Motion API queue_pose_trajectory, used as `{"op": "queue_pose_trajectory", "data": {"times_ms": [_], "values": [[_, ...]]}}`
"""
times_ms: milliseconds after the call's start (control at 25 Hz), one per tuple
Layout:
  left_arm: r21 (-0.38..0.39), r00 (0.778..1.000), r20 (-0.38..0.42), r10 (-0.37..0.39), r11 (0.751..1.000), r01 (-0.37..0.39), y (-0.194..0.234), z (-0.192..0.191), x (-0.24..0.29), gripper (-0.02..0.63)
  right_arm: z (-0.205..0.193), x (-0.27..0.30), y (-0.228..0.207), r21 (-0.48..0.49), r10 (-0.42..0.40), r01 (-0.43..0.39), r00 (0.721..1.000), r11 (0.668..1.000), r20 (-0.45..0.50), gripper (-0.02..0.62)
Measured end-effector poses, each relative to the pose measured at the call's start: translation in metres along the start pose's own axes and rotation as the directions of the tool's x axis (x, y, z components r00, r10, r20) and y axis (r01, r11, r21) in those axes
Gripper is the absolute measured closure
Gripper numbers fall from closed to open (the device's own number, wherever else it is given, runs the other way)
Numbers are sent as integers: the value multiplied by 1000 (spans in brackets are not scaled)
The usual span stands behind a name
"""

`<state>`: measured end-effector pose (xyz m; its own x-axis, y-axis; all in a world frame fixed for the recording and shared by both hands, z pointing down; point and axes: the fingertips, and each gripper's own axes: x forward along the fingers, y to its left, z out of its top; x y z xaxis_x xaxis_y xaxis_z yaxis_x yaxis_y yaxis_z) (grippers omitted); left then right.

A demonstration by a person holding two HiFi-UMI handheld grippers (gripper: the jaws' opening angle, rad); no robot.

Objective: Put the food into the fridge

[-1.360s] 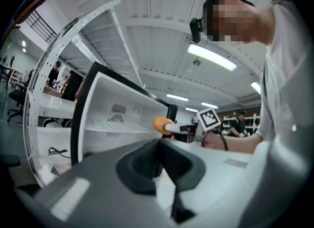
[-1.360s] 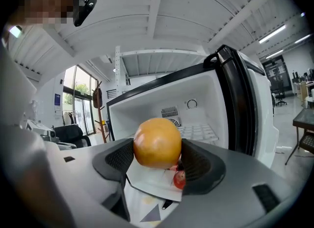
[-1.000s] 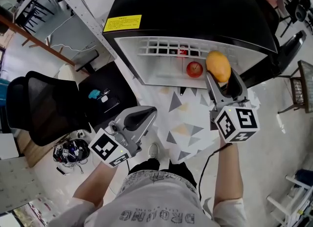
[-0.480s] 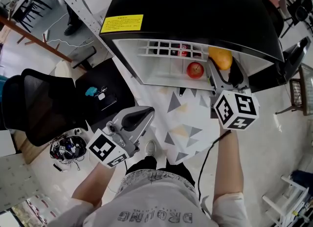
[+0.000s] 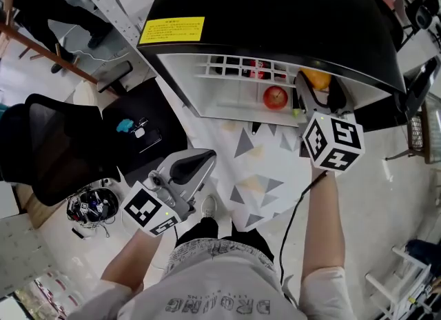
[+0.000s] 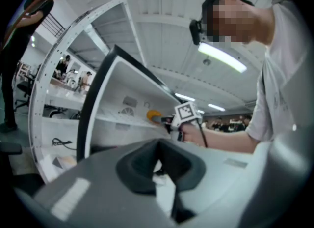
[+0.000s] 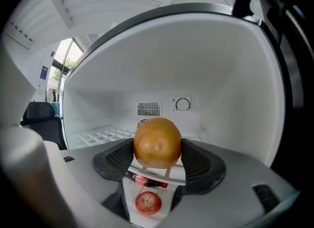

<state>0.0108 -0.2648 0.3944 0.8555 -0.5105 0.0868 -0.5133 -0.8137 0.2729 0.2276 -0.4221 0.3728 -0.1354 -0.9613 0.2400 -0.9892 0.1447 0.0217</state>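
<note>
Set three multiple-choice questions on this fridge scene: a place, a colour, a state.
1. Where is the red apple? A inside the fridge; B held by the right gripper; C outside the fridge.
2. What colour is the fruit in the right gripper? A green; B orange-yellow; C purple.
3. The right gripper is: A open and empty; B shut on the fruit; C out of view.
Answers: A, it lies on a white surface inside; B, its skin shows orange-yellow; B, both pads press its sides.
</note>
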Motion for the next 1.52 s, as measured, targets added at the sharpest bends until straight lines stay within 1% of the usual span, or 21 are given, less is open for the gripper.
{"op": "queue_pose_trajectory", "data": {"times_ms": [280, 680, 1000, 1280, 1520], "values": [[-11, 1000, 0, 4, 1000, -4, 0, -4, 2, 598, -8, 7, -8, -15, -32, 32, 999, 999, -37, 304], [-13, 1000, -6, -5, 1000, 5, -5, -7, 8, 598, -8, 9, -9, -21, -52, 51, 997, 998, -56, 304], [-10, 1000, -14, 3, 1000, -3, -7, -9, 6, 598, -9, 10, -6, -7, -21, 21, 998, 1000, -61, 304], [-4, 1000, -16, 7, 1000, -7, -10, -8, 0, 598, -1, 6, -5, -6, -15, 15, 999, 1000, -31, 304], [6, 1000, -14, 0, 1000, 0, -17, -6, -1, 598, 1, -2, -2, 3, 2, -2, 1000, 1000, -26, 304]]}}
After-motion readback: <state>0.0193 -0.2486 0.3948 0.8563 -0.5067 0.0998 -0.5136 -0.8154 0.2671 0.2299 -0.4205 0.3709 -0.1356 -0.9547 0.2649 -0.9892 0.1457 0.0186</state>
